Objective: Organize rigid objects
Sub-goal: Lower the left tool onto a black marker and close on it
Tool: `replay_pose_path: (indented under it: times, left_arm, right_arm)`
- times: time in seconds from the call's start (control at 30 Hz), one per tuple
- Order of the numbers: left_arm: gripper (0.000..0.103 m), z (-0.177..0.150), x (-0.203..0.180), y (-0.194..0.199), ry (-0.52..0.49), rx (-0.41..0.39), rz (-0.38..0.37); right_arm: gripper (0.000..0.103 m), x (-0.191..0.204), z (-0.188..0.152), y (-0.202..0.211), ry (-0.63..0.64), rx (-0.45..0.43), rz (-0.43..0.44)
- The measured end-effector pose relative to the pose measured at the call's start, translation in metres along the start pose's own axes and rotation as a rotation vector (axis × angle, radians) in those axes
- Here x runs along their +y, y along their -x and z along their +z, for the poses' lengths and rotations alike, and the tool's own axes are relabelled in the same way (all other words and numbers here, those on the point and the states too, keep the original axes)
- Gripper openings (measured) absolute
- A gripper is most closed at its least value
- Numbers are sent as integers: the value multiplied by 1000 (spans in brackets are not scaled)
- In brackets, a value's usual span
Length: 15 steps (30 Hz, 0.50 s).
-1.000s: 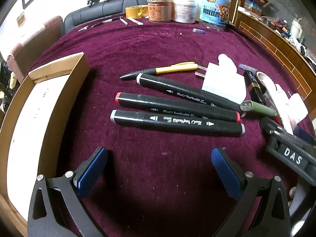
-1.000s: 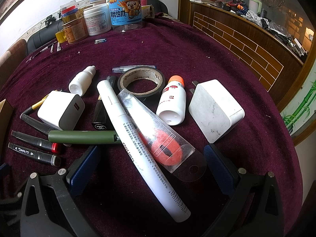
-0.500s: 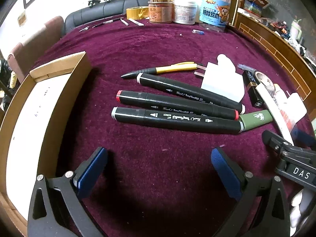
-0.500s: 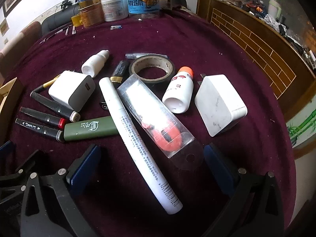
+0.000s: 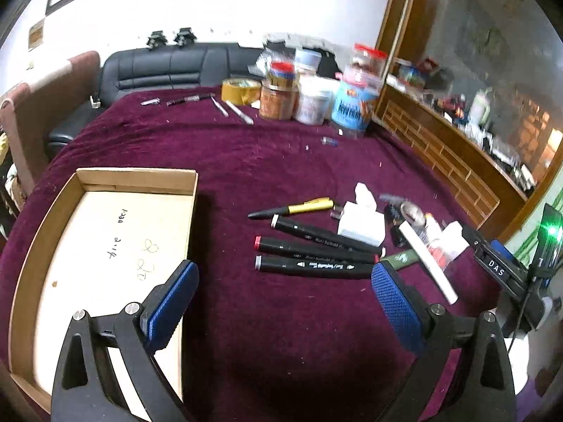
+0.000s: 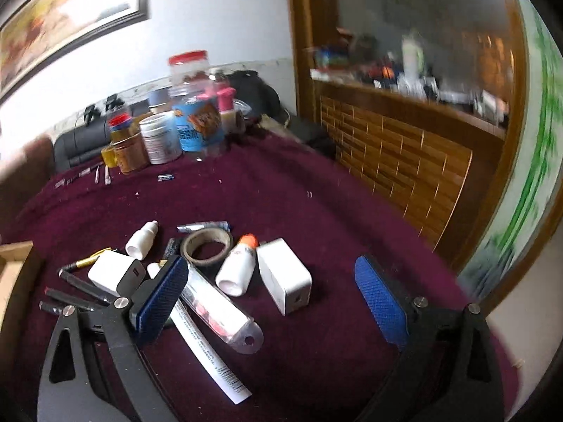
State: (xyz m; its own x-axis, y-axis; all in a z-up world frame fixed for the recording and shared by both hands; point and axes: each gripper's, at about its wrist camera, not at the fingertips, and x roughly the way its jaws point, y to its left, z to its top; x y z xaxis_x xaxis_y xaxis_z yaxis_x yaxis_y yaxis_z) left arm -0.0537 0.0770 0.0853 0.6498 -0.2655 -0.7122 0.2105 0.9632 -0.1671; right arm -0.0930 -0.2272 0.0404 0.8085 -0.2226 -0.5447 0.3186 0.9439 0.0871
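Observation:
Three black markers (image 5: pixel 313 251) lie side by side on the maroon cloth, beside a yellow pen (image 5: pixel 293 208) and a white charger (image 5: pixel 360 227). A shallow cardboard tray (image 5: pixel 137 177) lies to the left. My left gripper (image 5: pixel 281 302) is open and empty, raised above the cloth near the tray's right wall. My right gripper (image 6: pixel 271 292) is open and empty above a pile: a white tube (image 6: pixel 207 348), a clear blister pack (image 6: pixel 221 313), a white bottle (image 6: pixel 235 269), a second charger (image 6: pixel 285 274), a tape roll (image 6: pixel 207 244) and a small dropper bottle (image 6: pixel 140 239).
Jars and tins (image 5: pixel 316 95) and a yellow tape roll (image 5: pixel 241 89) stand at the table's far edge, with small pens (image 5: pixel 232 107) next to them. A wooden cabinet (image 6: pixel 404 154) runs along the right. A black sofa (image 5: pixel 165 70) is behind the table.
Both grippers have lifted and pulled back from the table, so the objects look smaller and farther. The left view now takes in more of the tray. Nothing was picked up.

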Motion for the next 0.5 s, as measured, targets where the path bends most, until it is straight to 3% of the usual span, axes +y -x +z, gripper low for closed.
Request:
replay_pose_path:
  times: [0.2, 0.33, 0.37, 0.4, 0.47, 0.5]
  left_arm:
    - [97, 20, -24, -50, -98, 101, 31]
    - [93, 41, -31, -104, -82, 212, -1]
    - [87, 42, -33, -118, -90, 246, 2]
    - [65, 41, -35, -130, -104, 287, 15]
    - [59, 35, -35, -136, -84, 326, -50]
    - [51, 30, -37, -135, -86, 345, -63]
  right_arm:
    - [96, -3, -7, -2, -25, 22, 3]
    - [96, -6, -5, -5, -35, 44, 20]
    - [96, -7, -5, -5, -41, 46, 26]
    - [96, -7, -4, -5, -44, 47, 27]
    - [96, -9, -5, -6, -54, 52, 29]
    - [96, -10, -5, -6, -60, 56, 30]
